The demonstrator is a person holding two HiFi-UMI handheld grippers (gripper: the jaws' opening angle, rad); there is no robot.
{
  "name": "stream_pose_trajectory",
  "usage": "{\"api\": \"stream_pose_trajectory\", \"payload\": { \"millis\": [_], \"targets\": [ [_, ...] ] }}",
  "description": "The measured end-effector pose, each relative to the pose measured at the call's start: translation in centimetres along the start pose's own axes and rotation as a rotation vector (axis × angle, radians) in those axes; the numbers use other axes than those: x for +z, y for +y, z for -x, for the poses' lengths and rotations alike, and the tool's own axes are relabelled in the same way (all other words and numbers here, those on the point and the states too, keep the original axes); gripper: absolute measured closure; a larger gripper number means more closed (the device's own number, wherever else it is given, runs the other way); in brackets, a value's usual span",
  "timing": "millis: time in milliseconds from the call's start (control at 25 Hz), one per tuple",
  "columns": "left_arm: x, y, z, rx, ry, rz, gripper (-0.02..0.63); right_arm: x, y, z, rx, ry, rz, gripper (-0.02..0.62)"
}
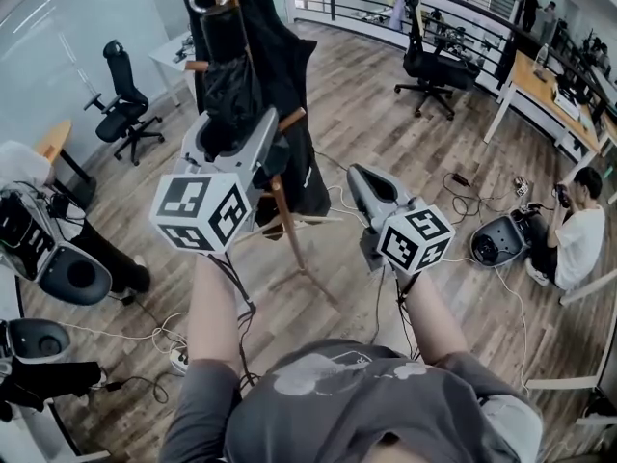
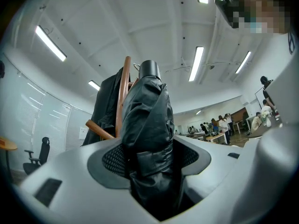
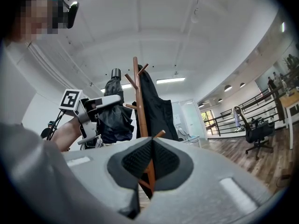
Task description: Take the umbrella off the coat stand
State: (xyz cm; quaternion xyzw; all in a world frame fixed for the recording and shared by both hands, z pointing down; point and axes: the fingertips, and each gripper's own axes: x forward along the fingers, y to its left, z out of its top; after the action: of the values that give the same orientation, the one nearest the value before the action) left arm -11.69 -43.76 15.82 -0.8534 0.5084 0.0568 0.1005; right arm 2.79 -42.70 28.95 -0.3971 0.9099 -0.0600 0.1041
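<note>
The folded black umbrella (image 2: 147, 120) is pinched upright between the jaws of the left gripper (image 2: 154, 160). The jaws of the right gripper (image 3: 152, 160) are pressed together on nothing. The umbrella is held just beside the pole of the wooden coat stand (image 3: 138, 106), on which a black coat (image 3: 156, 111) is hung.

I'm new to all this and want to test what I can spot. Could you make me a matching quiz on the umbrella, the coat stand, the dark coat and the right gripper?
Things:
1. umbrella
2. coat stand
3. dark coat
4. right gripper

States:
A. jaws together, nothing held
B. hangs on the stand
C. clamped in the left gripper
D. brown wood, upright

Pairs: 1-C, 2-D, 3-B, 4-A.
</note>
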Motion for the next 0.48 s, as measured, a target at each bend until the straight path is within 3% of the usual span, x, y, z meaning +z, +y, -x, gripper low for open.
{"api": "stream_pose_trajectory", "payload": {
  "millis": [480],
  "targets": [
    [-3.6, 0.5, 3.9, -0.028, 0.014, 0.073, 0.324, -0.4, 2.8, -1.4, -0.027, 0.006, -0.001, 0.597]
  ]
}}
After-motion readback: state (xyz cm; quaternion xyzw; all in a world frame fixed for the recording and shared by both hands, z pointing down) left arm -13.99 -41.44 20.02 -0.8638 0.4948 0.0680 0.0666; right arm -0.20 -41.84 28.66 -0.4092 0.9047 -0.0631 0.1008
